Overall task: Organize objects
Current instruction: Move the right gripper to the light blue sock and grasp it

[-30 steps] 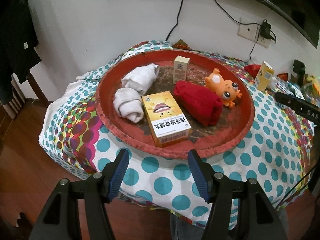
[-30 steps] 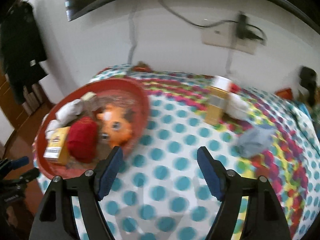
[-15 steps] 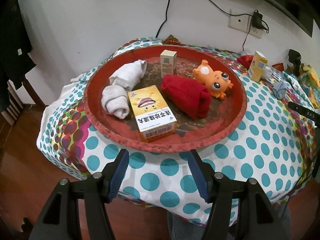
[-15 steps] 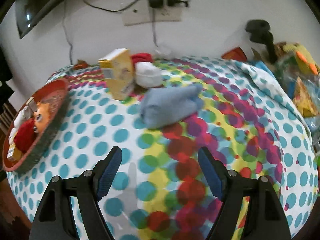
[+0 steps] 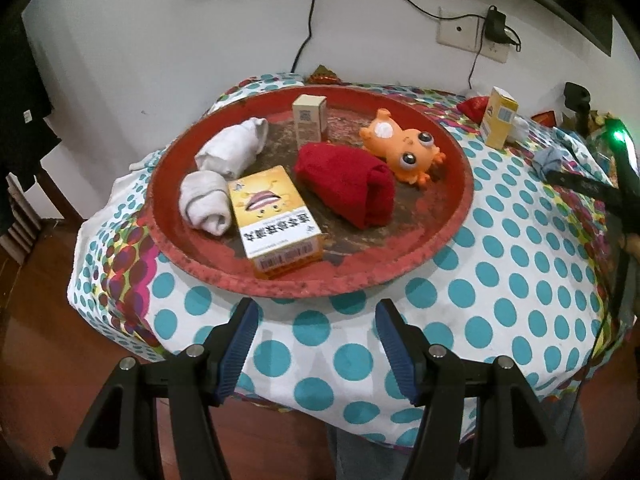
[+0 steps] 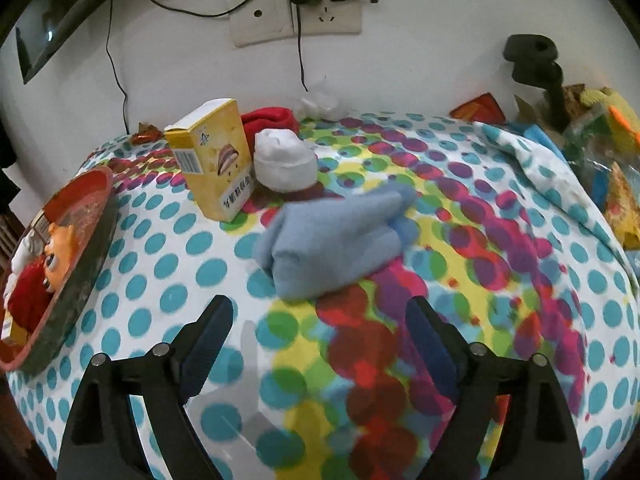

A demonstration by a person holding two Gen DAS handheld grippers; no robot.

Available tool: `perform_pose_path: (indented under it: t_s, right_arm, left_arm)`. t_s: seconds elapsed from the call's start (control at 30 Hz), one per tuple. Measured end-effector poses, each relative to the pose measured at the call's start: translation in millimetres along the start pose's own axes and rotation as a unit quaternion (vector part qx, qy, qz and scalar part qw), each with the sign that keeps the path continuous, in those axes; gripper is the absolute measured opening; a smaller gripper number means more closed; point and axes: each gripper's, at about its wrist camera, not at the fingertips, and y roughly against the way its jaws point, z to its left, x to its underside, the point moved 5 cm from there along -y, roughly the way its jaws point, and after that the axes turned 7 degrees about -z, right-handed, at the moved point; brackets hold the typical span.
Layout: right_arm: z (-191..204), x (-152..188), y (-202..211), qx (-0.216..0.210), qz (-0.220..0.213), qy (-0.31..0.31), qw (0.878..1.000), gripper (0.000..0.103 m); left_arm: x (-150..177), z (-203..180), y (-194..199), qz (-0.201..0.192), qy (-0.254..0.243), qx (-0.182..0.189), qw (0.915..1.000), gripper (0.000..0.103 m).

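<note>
1. Red tray (image 5: 460, 216) on left of dotted cloth (image 6: 160, 264), w/ boxes, rolled socks, orange toy (image 5: 404, 148).
2. Left gripper (image 5: 316, 344) wide, empty, near tray's front rim.
3. Right gripper (image 6: 320, 344): jaws just been opening, empty, blue sock (image 6: 336, 240) just ahead, untouched.

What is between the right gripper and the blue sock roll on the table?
Nothing visible. The right gripper is open and empty, with only bare dotted tablecloth before the blue sock roll.
</note>
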Motion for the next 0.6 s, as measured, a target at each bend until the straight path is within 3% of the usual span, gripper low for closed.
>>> perform_pose_path:
  t_s: [0.3, 0.4, 0.6]
  right_arm:
    - [5, -22, -35, 0.043, 0.014, 0.008, 0.999, 0.086]
    - [3, -26, -42, 0.040, 0.020, 0.008, 0.999, 0.069]
    - [0, -26, -38, 0.029, 0.014, 0.039, 0.999, 0.046]
  left_arm:
    - [8, -22, -3, 0.006, -0.039, 0.005, 0.9992, 0.063]
    - [8, -30, -1, 0.003, -0.044, 0.015, 0.9989, 0.063]
    - [7, -57, 2, -0.009, -0.076, 0.021, 0.9968, 0.063]
